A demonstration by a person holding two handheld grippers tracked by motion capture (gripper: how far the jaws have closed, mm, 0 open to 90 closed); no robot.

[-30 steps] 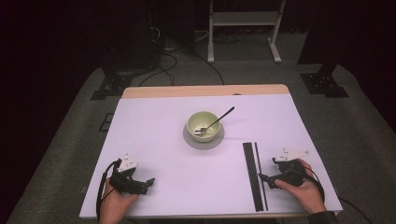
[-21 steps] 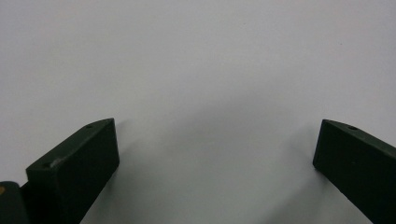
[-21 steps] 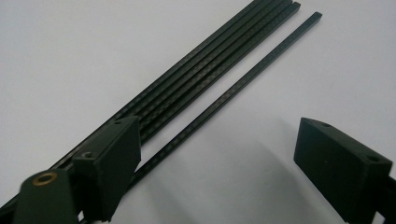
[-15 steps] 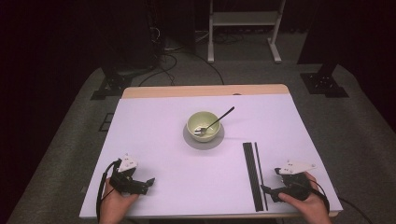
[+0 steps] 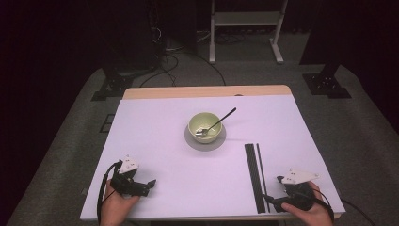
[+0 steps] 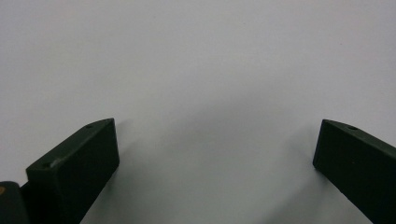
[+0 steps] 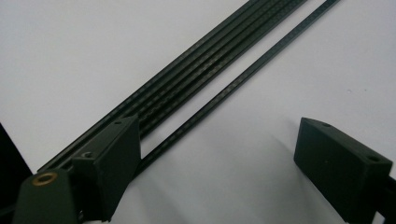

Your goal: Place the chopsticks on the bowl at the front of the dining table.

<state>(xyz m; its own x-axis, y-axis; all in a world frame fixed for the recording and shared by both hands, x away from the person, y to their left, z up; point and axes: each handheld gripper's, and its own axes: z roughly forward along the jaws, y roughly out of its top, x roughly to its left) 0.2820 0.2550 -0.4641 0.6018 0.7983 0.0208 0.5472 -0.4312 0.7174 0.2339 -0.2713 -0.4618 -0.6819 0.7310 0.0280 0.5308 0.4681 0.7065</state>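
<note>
Right gripper [image 7: 219, 154] sits low at the near edge of the white table top [image 5: 155, 141], jaws spread wide, nothing between them. Its target looks to be the thin black ribbed strip [image 7: 233, 86] lying flat on the surface. In the right gripper view the strip runs diagonally up and away and passes just under the inner edge of the left-hand jaw rather than midway between the two. Just beyond it, on that same side, lies the wider bundle of black ribbed strips [image 7: 187, 70], parallel and close, not touching as far as can be seen.

Likely step: pick up the single strip. To do it well, shift sideways toward the bundle until the strip is centred in the gap, keep jaw tips flush to the table, and close across the strip's width. Risk: the bundle-side jaw lands on the bundle or drags it along.

In the high view the right hand [image 5: 306, 207] holds its tool pointing inward at the strips' near end. Left gripper [image 5: 143, 186] rests well away on the opposite side, jaws also apart over bare table. Pale green bowl [image 5: 205, 126] with a metal spoon [image 5: 216, 123] stands farther ahead, clear of both.
</note>
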